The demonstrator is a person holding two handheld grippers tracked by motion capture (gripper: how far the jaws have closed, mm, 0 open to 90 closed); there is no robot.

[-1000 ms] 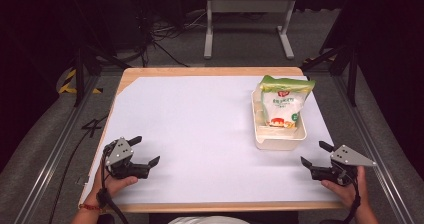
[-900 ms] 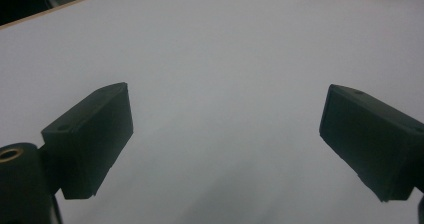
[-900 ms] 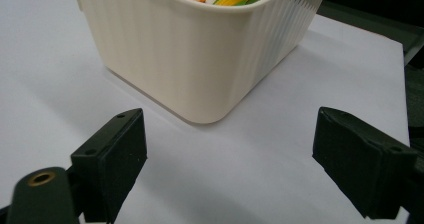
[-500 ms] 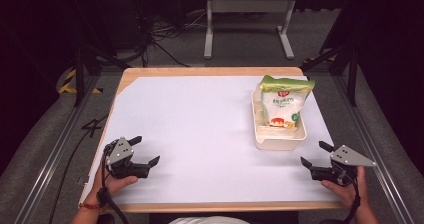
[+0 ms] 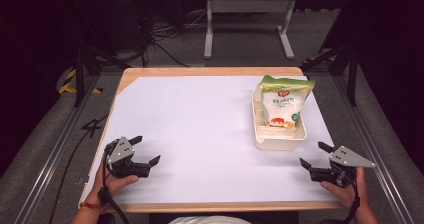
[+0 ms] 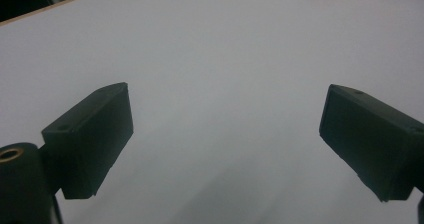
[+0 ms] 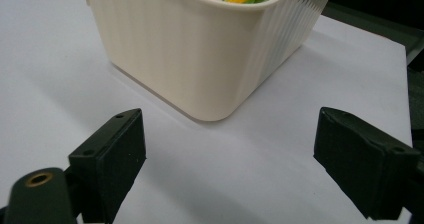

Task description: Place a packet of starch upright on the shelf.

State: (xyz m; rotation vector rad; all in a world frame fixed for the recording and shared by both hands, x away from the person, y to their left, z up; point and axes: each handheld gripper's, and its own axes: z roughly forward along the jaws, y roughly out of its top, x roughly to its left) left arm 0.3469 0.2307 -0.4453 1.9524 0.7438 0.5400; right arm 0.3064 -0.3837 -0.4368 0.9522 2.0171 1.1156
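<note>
Looking at the right gripper (image 5: 316, 156) first: its jaws are spread wide with nothing between them, resting low over the white table (image 5: 200, 134). Just ahead of it sits the cream basket (image 7: 200, 49), with one rounded corner pointing back at the gap between the jaws. The snack bag (image 5: 281, 104) stands in that basket, leaning on the far rim and poking out over the top (only a strip of its print peeks over the rim in the right gripper view).

My guess at the risks:
- going in low, a jaw clips the basket wall and just shoves the whole light basket away
- pinching the bag's loose top could drag the basket along or let the bag slip

The left gripper (image 5: 146, 151) is well off to the side, also spread and empty, too far away to steady the basket.
</note>
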